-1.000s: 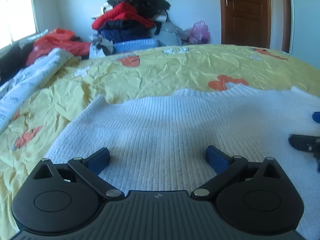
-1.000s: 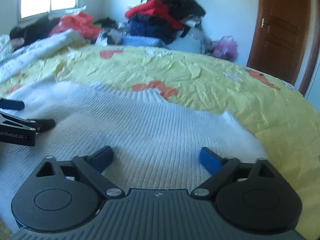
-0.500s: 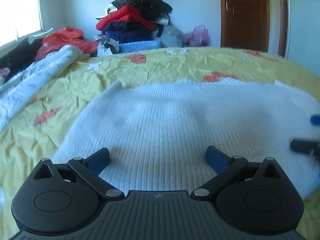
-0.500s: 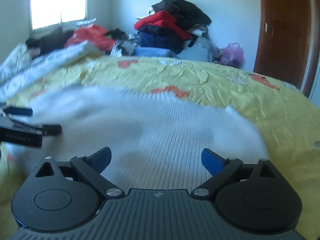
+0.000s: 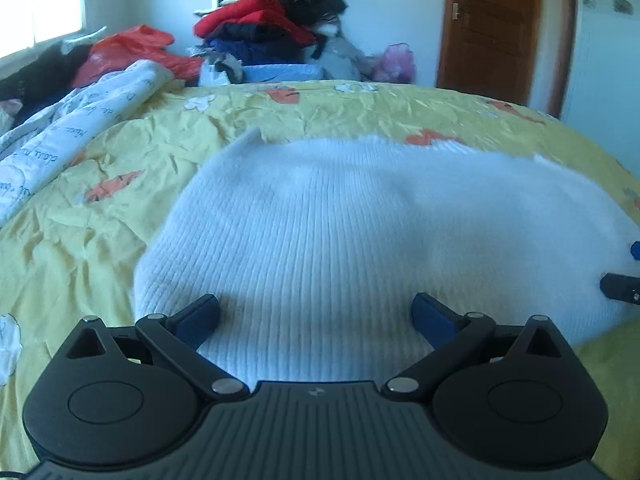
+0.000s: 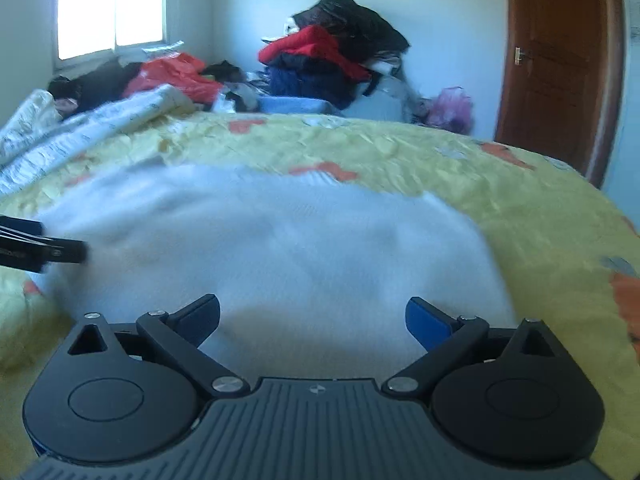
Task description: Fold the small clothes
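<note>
— Where is the garment?

— The white knit sweater (image 5: 340, 240) lies flat on the yellow bed (image 5: 100, 240), at your twelve o'clock.

— And the claws?

— Your left claw (image 5: 316, 312) and right claw (image 6: 312, 314) gape wide, empty, above its near edge. You seem about to grasp; next, close on that edge.

Daylight glares through the blown-out window (image 6: 111, 12) at upper left; the white sweater (image 6: 272, 252) smears with motion blur, and fisheye distortion bends the edges.

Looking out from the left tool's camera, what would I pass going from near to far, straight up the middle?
Left tool → white sweater → yellow bedsheet → clothes pile → wall.
</note>
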`<act>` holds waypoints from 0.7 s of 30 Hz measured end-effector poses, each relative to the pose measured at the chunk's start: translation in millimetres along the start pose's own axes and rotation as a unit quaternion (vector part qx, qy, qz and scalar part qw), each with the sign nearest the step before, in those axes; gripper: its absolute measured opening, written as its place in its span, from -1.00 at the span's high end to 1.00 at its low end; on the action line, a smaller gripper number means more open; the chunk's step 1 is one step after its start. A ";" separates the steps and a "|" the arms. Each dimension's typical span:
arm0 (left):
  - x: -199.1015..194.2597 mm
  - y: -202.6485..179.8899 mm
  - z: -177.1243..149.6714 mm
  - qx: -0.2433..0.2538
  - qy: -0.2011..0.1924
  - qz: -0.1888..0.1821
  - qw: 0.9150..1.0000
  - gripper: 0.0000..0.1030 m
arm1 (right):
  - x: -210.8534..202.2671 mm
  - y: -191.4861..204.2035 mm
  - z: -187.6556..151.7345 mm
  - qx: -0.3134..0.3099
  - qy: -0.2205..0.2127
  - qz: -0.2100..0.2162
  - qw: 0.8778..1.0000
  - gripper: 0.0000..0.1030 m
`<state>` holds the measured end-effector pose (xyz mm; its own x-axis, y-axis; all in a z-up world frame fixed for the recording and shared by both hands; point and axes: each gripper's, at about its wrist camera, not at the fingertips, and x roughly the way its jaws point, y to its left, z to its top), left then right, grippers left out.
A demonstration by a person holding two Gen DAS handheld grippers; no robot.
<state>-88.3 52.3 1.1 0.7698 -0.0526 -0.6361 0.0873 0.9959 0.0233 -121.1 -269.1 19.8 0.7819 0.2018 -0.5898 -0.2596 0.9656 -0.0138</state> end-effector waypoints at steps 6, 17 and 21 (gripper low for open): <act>-18.9 -0.8 15.3 -0.002 -0.004 0.005 1.000 -1.00 | -21.5 -7.6 -0.8 0.012 -0.014 0.001 1.000 -0.96; -16.5 13.6 13.3 -0.017 0.015 0.043 0.999 -1.00 | -20.8 -11.5 -3.7 0.007 0.009 -0.021 1.000 -0.99; -5.7 13.5 11.1 -0.014 0.034 0.055 0.998 -1.00 | -22.4 -11.0 7.6 0.021 -0.003 0.007 1.000 -0.99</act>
<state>-84.5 65.2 13.5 0.7287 0.0605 -0.6822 -0.0136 0.9972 0.0739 -131.4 -283.0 39.3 0.7824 0.2158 -0.5841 -0.2466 0.9687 0.0276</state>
